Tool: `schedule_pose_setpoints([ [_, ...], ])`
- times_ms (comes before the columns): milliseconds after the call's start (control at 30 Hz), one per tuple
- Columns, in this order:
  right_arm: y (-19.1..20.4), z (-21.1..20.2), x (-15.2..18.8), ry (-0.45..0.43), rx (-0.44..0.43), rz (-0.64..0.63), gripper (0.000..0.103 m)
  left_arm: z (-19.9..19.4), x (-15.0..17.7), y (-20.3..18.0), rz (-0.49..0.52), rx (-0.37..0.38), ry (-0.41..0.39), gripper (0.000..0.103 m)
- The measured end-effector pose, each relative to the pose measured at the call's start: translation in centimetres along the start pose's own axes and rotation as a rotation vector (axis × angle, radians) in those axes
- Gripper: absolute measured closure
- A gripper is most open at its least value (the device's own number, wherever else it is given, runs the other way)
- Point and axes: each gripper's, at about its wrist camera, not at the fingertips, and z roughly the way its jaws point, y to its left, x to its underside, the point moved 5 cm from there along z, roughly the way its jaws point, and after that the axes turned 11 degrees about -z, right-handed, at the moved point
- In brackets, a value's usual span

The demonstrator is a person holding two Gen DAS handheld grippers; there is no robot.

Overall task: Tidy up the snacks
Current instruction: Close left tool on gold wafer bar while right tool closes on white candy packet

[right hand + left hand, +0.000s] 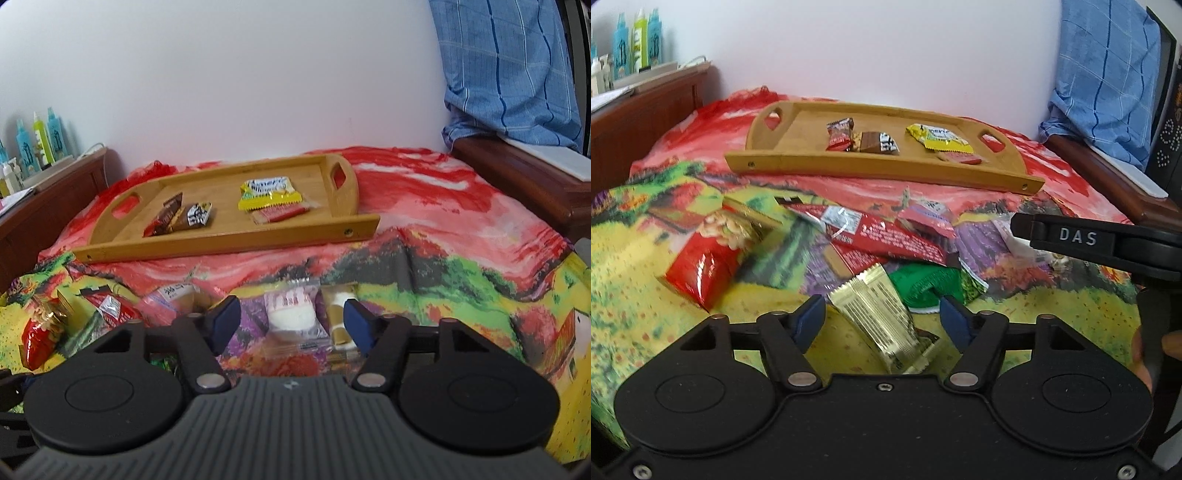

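Note:
A bamboo tray [886, 168] [221, 244] lies at the back of the bed, holding a red packet [839, 134], a brown bar [877, 142], a yellow packet [938, 138] [267, 192] and a pink bar [280, 212]. Loose snacks lie in front of it. My left gripper [882, 315] is open with a gold wrapper [875, 314] between its blue pads, neither pad pressing on it; a green packet [923, 288] lies beside it. My right gripper [291, 323] is open around a clear packet with a white round cake [291, 316], and a gold-and-white packet [338, 321] lies by the right pad.
A red nut bag [709, 258] [38, 332] and long red bars [886, 236] lie left of the pile. Wooden bed rails [646, 122] [517, 173] flank the colourful bedspread. Bottles [639, 40] stand on the left ledge; blue checked cloth [509, 66] hangs right.

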Motion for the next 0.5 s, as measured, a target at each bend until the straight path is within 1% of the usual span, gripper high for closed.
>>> schedule_pose_setpoints([
  [167, 0.2, 0.3, 0.1, 0.012, -0.007, -0.009, 0.041, 0.6, 0.4, -0.2, -0.005, -0.007, 0.027, 0.046],
  [367, 0.7, 0.9, 0.2, 0.025, -0.005, -0.033, 0.042, 0.9, 0.4, -0.3, 0.003, -0.033, 0.025, 0.05],
  [500, 0.9, 1.5, 0.2, 0.034, 0.003, -0.048, 0.044, 1.1, 0.3, -0.3, 0.008, -0.037, 0.026, 0.05],
])
